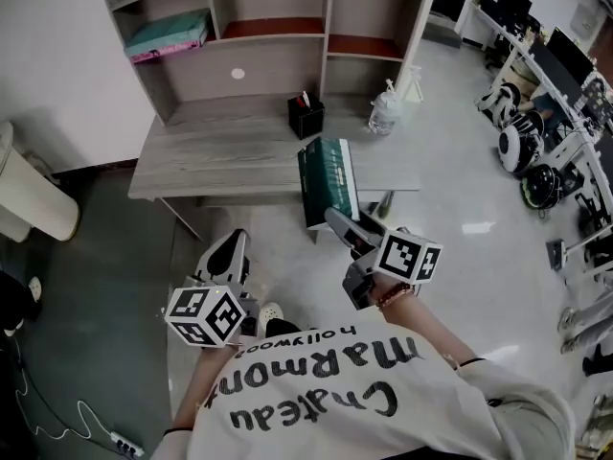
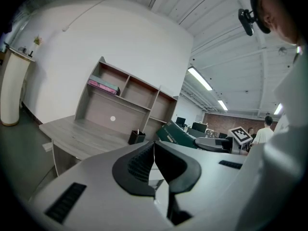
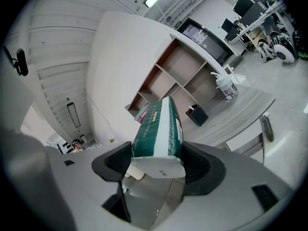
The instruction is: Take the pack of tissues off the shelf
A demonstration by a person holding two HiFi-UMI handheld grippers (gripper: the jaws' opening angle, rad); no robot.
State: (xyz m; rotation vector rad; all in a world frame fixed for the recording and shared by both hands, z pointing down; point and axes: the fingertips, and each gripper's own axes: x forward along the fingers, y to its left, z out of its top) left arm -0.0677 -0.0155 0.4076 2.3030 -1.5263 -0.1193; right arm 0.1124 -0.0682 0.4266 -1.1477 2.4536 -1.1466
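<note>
My right gripper [image 1: 337, 217] is shut on a dark green and white pack of tissues [image 1: 328, 181], held in the air over the desk's front edge. In the right gripper view the tissue pack [image 3: 160, 129] sits end-on between both black pads and points toward the shelf unit [image 3: 179, 76]. My left gripper [image 1: 230, 249] hangs lower at the left, in front of the desk [image 1: 220, 151], jaws closed with nothing in them. The left gripper view shows its pads [image 2: 136, 165] meeting, with the tissue pack [image 2: 177, 134] beyond. A pink and teal box [image 1: 169, 37] lies in the shelf's left compartment.
A black pen holder [image 1: 306, 116] and a clear bottle [image 1: 384, 113] stand on the desk. A white cylinder [image 1: 29, 195] stands at the left on the floor. Monitors, chairs and gear [image 1: 541, 113] line the right side. A power strip and cable [image 1: 123, 443] lie near my feet.
</note>
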